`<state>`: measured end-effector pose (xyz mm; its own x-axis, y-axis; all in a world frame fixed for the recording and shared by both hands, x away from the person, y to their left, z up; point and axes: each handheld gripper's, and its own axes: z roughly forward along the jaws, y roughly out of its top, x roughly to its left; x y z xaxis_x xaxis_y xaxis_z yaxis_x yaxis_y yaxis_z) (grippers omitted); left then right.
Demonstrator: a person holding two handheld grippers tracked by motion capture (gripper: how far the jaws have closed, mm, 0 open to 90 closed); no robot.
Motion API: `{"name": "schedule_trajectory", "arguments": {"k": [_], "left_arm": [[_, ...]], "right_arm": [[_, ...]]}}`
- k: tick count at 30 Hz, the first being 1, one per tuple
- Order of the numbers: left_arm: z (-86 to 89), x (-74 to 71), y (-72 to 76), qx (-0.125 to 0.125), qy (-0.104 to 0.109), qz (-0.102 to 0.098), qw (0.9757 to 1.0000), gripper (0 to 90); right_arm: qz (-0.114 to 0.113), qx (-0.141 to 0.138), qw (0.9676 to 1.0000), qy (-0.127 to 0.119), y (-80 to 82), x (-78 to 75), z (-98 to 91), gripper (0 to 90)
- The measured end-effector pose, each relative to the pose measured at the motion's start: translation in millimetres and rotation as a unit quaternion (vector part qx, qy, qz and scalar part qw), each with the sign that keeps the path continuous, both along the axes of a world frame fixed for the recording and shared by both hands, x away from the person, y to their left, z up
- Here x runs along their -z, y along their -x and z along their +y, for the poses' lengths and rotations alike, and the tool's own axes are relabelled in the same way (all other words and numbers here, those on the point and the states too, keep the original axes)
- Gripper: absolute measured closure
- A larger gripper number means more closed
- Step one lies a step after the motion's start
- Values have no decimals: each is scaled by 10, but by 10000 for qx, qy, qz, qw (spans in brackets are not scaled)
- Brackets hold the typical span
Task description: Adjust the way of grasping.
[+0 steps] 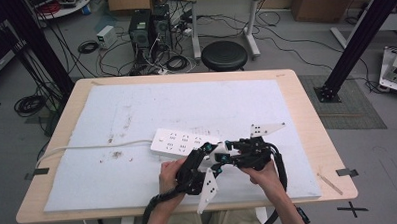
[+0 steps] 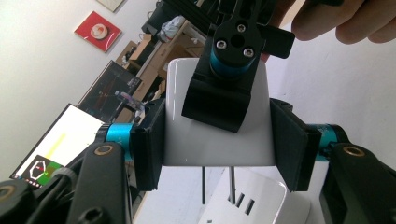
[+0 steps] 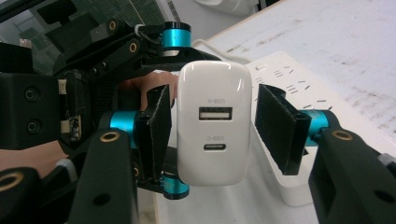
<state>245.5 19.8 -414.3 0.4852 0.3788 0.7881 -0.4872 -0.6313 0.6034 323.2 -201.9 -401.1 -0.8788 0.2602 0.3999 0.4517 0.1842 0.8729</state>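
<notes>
A white USB charger is clamped by its sides in my left gripper, whose two pads press on it. Its two metal prongs point down over the white power strip. In the right gripper view the charger's port face sits between the jaws of my right gripper. The left pad touches the charger, and a thin gap shows at the right pad. From above, both grippers meet just in front of the power strip.
A white foam mat covers the wooden table. The strip's white cable runs off to the left edge. A black stool stands beyond the far edge, with computers and cables on the floor behind.
</notes>
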Motion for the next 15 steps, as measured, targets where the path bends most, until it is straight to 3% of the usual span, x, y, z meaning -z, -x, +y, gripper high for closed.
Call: {"name": "schedule_trajectory", "arguments": {"k": [15], "left_arm": [[-15, -3, 2, 30, -10, -2, 10000, 424]], "right_arm": [[47, -67, 10000, -49, 10, -5, -11, 540]]}}
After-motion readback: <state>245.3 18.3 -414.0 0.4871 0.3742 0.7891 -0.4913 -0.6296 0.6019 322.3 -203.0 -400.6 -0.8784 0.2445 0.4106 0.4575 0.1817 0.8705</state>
